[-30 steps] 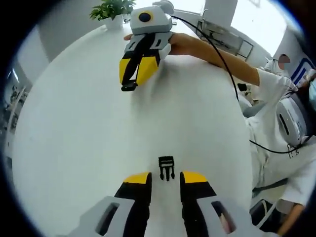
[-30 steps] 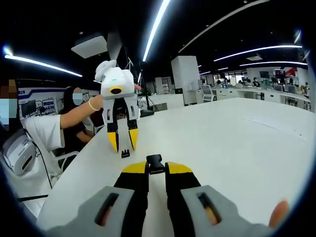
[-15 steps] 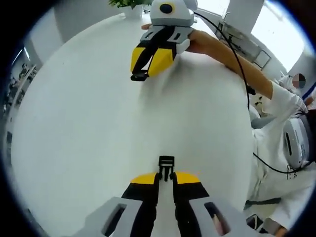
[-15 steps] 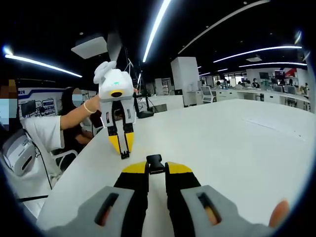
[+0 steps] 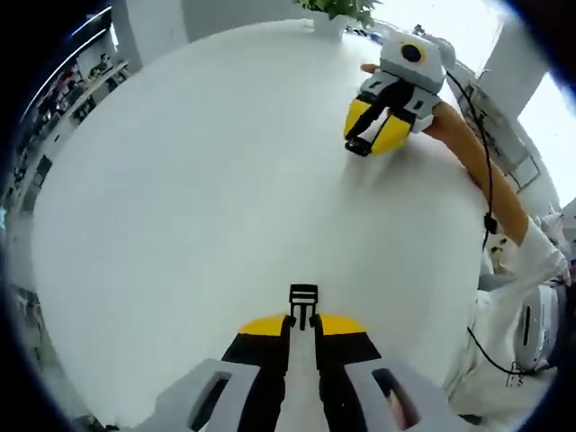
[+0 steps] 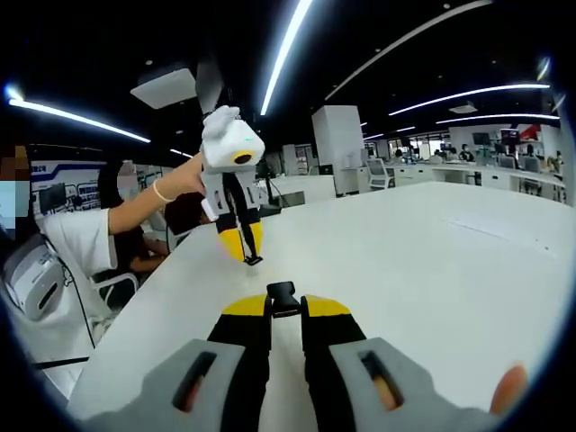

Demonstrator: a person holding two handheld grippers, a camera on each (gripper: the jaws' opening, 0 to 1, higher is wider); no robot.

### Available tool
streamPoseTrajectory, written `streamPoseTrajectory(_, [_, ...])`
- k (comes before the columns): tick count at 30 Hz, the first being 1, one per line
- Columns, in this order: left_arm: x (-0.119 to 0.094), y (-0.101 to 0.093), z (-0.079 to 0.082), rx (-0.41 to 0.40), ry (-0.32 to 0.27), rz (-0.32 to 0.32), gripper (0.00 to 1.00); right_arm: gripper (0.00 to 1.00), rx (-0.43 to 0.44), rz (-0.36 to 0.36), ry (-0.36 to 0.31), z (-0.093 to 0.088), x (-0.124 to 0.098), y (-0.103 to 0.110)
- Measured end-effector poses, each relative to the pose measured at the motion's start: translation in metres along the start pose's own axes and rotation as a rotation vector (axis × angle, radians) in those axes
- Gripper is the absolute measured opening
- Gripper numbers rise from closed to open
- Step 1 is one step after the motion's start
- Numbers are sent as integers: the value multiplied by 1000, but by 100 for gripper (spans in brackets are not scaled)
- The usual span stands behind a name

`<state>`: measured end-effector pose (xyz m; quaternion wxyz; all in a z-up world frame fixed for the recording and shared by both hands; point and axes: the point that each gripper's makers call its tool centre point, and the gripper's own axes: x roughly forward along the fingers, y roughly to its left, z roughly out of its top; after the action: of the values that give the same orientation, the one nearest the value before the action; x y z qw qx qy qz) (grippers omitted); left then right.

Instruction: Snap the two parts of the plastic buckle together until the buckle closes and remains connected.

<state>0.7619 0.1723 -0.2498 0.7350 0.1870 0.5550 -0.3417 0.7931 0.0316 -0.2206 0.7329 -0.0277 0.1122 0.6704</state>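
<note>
Two halves of the black plastic buckle were each held in a separate hand-held gripper, and they sat well apart above the white desk [image 5: 180,198].

In the left gripper view, the left hand-held gripper [image 5: 302,324] had its yellow-tipped jaws closed on the pronged buckle half [image 5: 303,306], which stuck out past the tips with its long axis running straight forward along the jaws. In the right gripper view, the right hand-held gripper [image 6: 285,307] was clamped on the socket buckle half [image 6: 283,298], a small black block protruding between the tips.

The relation that mattered was how the two faced each other. From the left gripper view, the right hand-held gripper lay far ahead and to the right, toward the far edge of the desk, its tips angled down and back toward the camera. From the right gripper view, the left hand-held gripper hung ahead and slightly left, raised off the desk, tips pointing downward with a bit of black at their end. So the pronged half pointed down at the desk while the socket half pointed roughly level along it, as far as these views allowed.

In my judgement neither half was nearer the meeting point; the prongs and socket mouth would need bringing onto one line before any push could seat them.
</note>
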Motion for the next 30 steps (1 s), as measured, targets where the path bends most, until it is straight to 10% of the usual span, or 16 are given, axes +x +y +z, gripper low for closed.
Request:
streamPoseTrajectory(20, [-19,66,-63,-482,41,58,10,12,19,-3,-11,2,-3,-5])
streamPoseTrajectory(30, [-13,83,-67,-570,93,72,10,12,20,-5,-11,2,-3,-6])
